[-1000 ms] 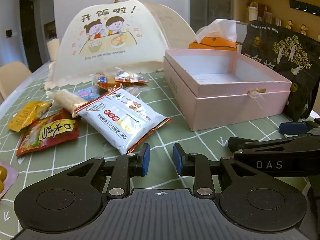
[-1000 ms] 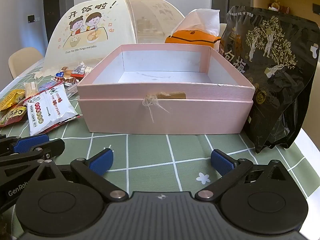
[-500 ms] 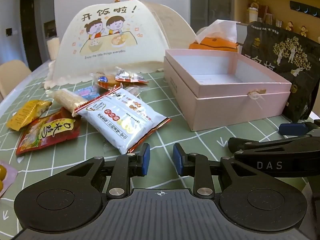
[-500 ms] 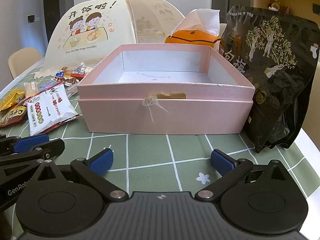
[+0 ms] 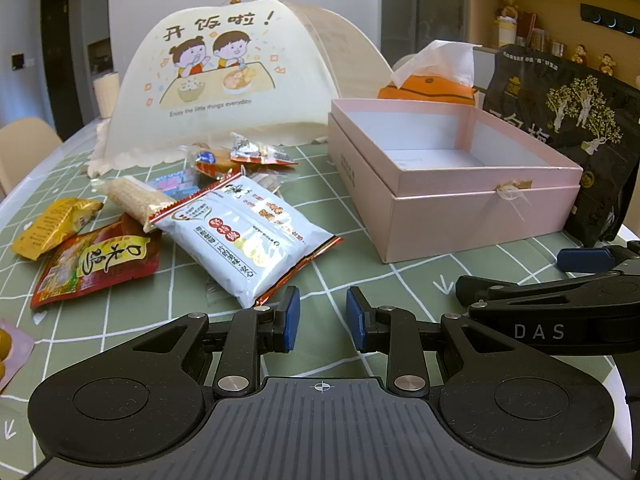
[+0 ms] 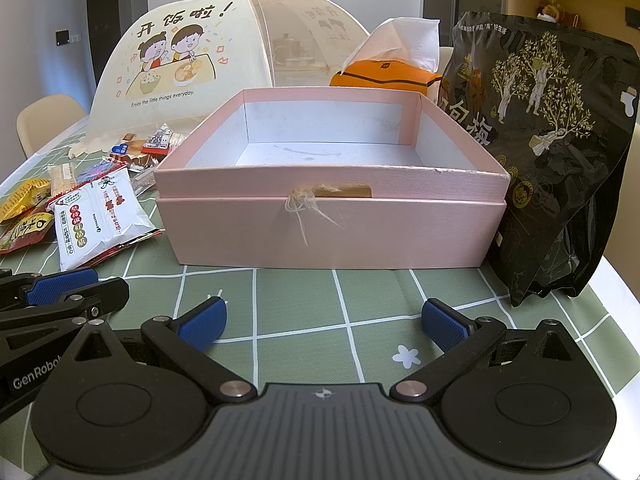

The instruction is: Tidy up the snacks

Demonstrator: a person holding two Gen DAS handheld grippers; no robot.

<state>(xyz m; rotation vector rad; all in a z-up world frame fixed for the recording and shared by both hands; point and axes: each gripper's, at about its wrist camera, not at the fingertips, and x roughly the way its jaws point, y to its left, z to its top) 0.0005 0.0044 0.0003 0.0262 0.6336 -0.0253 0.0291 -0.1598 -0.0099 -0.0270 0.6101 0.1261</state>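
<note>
An open, empty pink box (image 5: 476, 216) (image 6: 332, 224) stands on the green checked tablecloth. Left of it lie loose snacks: a white packet (image 5: 244, 236) (image 6: 100, 220), a red packet (image 5: 96, 260), a yellow packet (image 5: 52, 224), a rice bar (image 5: 136, 200) and several small wrapped sweets (image 5: 244, 156). My left gripper (image 5: 319, 318) is empty, its jaws a narrow gap apart, just short of the white packet. My right gripper (image 6: 322, 320) is wide open and empty, in front of the box. It also shows at the right of the left wrist view (image 5: 584, 260).
A cream mesh food cover (image 5: 224, 80) stands behind the snacks. An orange tissue box (image 6: 384, 74) sits behind the pink box. A tall black snack bag (image 6: 552, 152) stands right of the box, near the table's right edge. A beige chair (image 5: 20, 148) is at far left.
</note>
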